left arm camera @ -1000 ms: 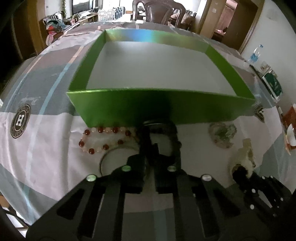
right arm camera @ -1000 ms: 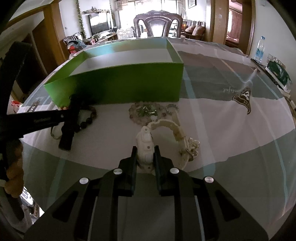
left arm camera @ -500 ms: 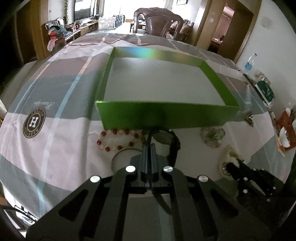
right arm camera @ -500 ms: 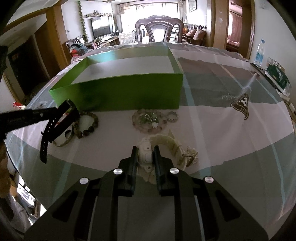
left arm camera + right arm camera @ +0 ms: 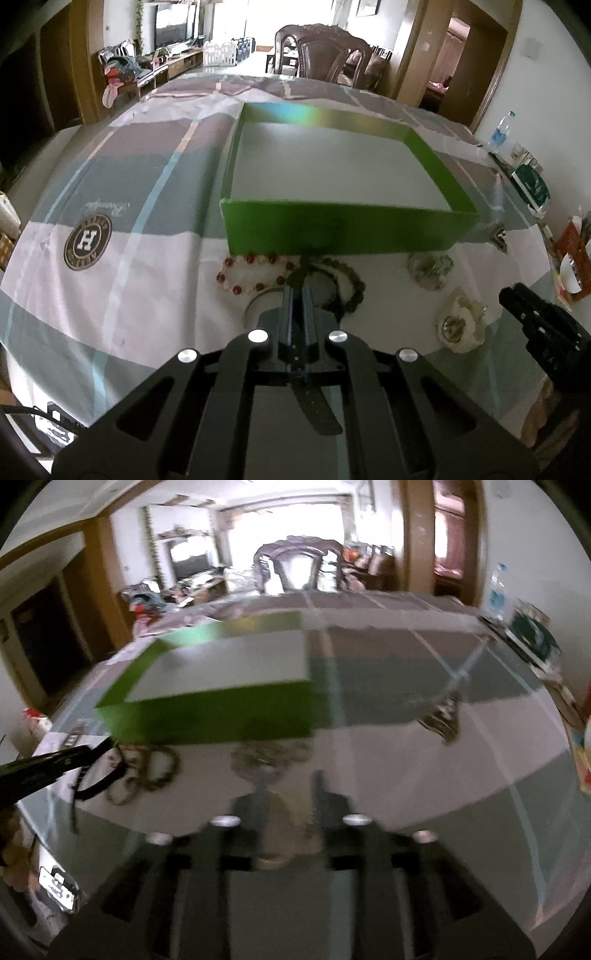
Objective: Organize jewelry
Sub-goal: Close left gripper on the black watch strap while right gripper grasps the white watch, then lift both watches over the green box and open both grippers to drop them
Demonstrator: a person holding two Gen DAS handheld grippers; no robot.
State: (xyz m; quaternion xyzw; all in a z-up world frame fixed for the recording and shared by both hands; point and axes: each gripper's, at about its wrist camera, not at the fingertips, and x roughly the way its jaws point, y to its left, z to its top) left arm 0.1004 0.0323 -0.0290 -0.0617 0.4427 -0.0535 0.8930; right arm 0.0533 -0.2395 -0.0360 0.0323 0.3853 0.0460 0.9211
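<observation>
my left gripper [image 5: 297,295] pinches the black strap [image 5: 314,406], its far end hidden. right gripper [image 5: 288,794] opening, blurred; white bracelet [image 5: 460,325] lying between the jaws, unclear.

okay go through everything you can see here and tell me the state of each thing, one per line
Green box: open, nothing inside.
Black strap: pinched in the left gripper, lifted.
Red bead bracelet: flat on the cloth by the box.
Dark bead bracelet: on the cloth.
White watch: on the cloth, not gripped.
Right gripper: jaws opening, blurred.
Water bottle: upright.
</observation>
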